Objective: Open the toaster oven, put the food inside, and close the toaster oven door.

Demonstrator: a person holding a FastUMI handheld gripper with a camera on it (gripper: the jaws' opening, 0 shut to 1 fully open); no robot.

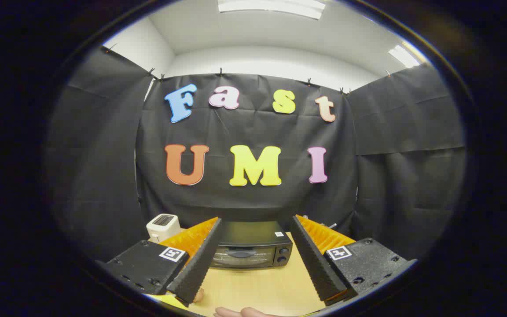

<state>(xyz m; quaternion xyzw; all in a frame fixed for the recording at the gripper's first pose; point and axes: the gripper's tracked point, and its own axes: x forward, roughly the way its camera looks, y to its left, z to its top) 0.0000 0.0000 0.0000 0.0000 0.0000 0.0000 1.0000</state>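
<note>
A black toaster oven [253, 248] stands on the wooden table [258, 286] beyond my fingers, framed in the gap between them. Its door is shut, with a handle across the front and knobs on the right side. My gripper [255, 222] is open, its two ridged black fingers [203, 259] spread wide with orange backing, and nothing sits between them. The oven is well ahead of the fingertips, not touched. A pale rounded bit, perhaps the food or a hand [240, 312], shows at the table's near edge below the fingers; I cannot tell which.
A small white appliance [163, 226] stands left of the oven, behind the left finger. Black cloth walls close the booth behind and on both sides. Bare table surface lies between the fingers and the oven front.
</note>
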